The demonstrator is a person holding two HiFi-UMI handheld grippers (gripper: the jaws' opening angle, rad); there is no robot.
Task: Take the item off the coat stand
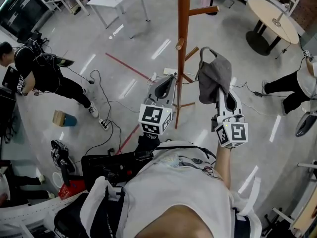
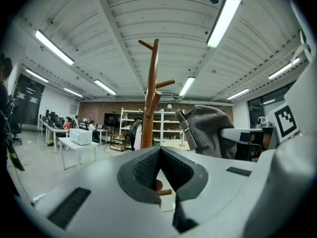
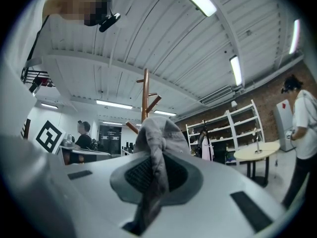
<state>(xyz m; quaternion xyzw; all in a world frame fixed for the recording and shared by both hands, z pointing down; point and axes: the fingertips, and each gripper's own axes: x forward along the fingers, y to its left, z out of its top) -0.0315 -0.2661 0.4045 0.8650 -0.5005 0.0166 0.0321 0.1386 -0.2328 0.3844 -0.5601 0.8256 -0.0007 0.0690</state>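
Head view: the right gripper holds the cap up, just to the right of the stand. The cap hangs from the jaws with its strap end up, toward the tip of a peg. The strap is very near this tip, and I cannot tell if they touch. The left gripper is on the other side of the pole, lower, and apart from the cap.

Left gripper view: the jaws are together at their tips and nothing is between them. The stand rises straight ahead and the cap is to the right, hanging beside the pole and not around it.

Right gripper view: the jaws are almost closed and pinch a fold of the cap, which bunches above the pads and trails down below them. The stand is behind the cap, farther away.

My judgement: the cap seems free of the peg or nearly free, so the next move is for the right gripper, away from the pole toward the person's right.
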